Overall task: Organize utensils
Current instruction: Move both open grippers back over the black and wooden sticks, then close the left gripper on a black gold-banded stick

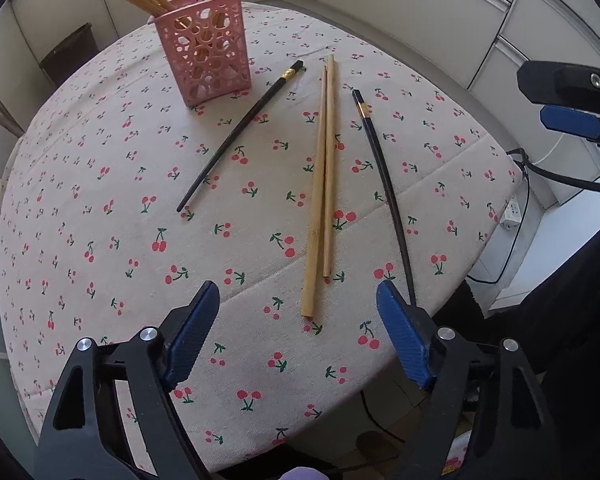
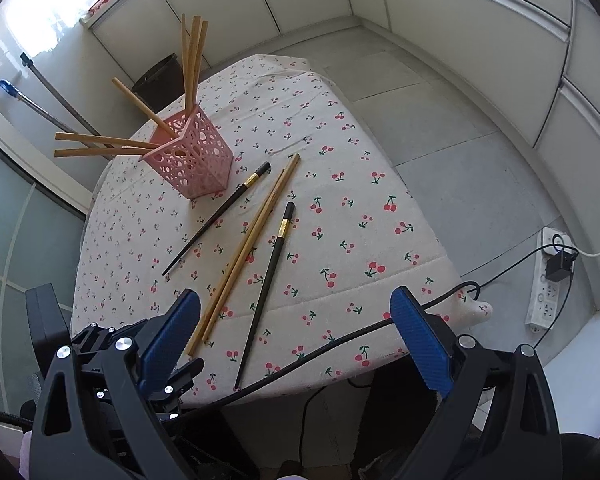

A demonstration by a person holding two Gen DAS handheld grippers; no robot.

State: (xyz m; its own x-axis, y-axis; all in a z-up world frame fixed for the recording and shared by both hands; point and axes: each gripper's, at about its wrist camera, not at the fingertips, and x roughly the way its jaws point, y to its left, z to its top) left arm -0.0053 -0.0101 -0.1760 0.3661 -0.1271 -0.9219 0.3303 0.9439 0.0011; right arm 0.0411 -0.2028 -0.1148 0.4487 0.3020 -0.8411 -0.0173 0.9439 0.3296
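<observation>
**Four loose chopsticks, both grippers empty over the near edge**

On the cherry-print tablecloth (image 1: 100, 240) four chopsticks lie loose; the pink holder (image 1: 204, 50) stands upright at the far side with several wooden ones already in it. The wooden pair (image 1: 320, 200) lies side by side, touching, long axis running roughly straight away from the left gripper (image 1: 298, 304) toward the far edge. Its near ends sit just ahead of the open jaws, about centred between them. Left black chopstick (image 1: 240, 136) lies further out, angled up toward the holder. Right black chopstick (image 1: 384, 176) runs beside the pair; its near tip passes just behind the left gripper's right pad.

Left gripper: jaws apart, nothing between the pads. Right gripper (image 2: 296, 316): jaws wide apart, empty. In its view the right black chopstick (image 2: 266, 288) runs from between its jaws outward, the wooden pair (image 2: 240, 256) ending by its left pad.

Judgement: left is lined up on the wooden pair, right on the right black stick. A grab needs the jaws lowered across the stick's axis near its near end.
</observation>
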